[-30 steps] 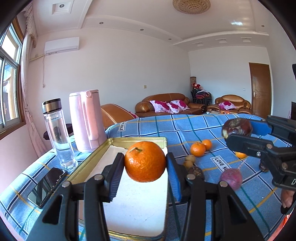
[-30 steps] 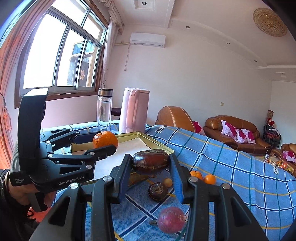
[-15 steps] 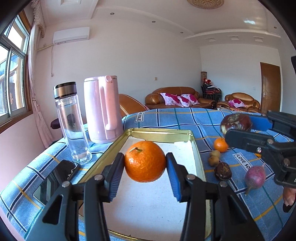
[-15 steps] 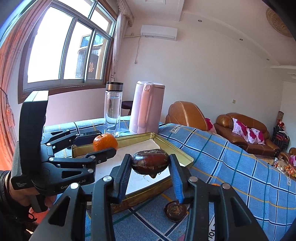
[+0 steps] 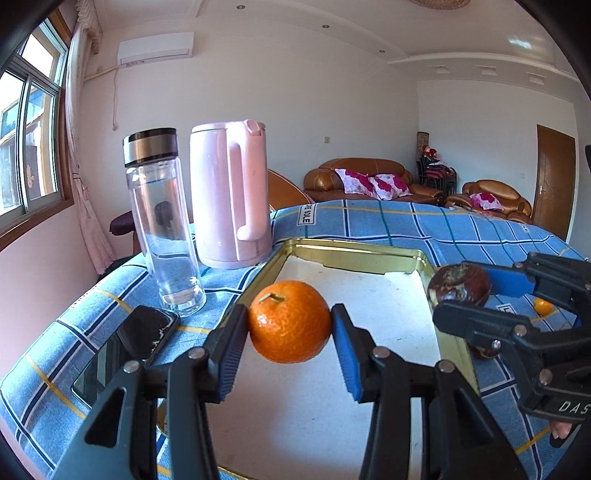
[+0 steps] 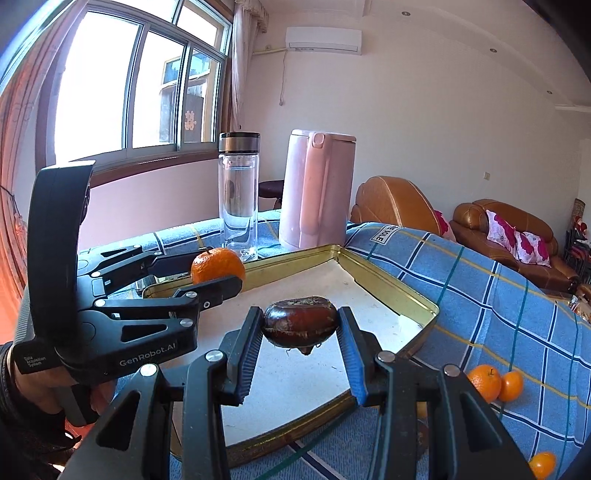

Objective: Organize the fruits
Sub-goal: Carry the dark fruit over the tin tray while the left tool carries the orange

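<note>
The left gripper (image 5: 290,328) is closed on a mandarin orange (image 5: 290,321), its blue pads pressing the fruit's two sides, and holds it in the air over the near left part of a gold-rimmed metal tray (image 5: 354,254) with a white floor. The right gripper (image 6: 301,332) is likewise clamped on a dark brown, flattened round fruit (image 6: 300,326), which hangs above the near end of the same tray, just right of the orange. Both tools point forward and nearly level, side by side; in the right wrist view the person's left hand (image 6: 44,387) grips the left tool's handle low at the left edge. The tray lies on a blue plaid cloth (image 5: 388,221) covering the table. Beyond its far left corner stand a pink electric kettle (image 5: 231,192) and, left of it, a clear glass bottle (image 5: 162,225) with a steel cap; a dark phone (image 5: 125,350) lies near the bottle's base. Several small oranges (image 6: 495,384) rest on the cloth to the tray's right. Behind are brown leather sofas (image 5: 369,181) with floral cushions, a window (image 6: 129,85) and a wall air conditioner (image 6: 324,36).
</note>
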Available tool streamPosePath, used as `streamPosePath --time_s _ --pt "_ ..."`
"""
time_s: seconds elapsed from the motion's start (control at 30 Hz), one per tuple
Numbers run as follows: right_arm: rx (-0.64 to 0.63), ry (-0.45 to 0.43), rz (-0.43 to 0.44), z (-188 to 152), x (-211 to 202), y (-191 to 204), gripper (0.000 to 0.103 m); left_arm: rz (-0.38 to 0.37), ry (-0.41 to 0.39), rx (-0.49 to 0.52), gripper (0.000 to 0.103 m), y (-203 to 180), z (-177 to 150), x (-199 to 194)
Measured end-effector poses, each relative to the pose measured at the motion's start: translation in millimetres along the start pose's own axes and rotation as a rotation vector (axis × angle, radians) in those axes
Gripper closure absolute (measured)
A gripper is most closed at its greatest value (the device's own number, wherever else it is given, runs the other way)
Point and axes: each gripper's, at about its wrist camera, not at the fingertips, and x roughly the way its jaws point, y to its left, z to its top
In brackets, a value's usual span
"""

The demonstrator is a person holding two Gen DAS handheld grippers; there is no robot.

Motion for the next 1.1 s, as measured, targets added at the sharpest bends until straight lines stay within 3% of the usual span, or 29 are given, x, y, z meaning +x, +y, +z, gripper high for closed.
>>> streamPosePath --time_s 0.47,1.1 --pt "0.012 0.052 0.008 -4.8 35.9 14.8 0.06 0.037 0.078 -0.026 0.055 22.5 -6.4 23.4" --pt "0.019 0.138 0.005 -5.3 54.4 14.4 0.06 0.043 0.176 0.01 0.055 15.9 -10.0 41.3"
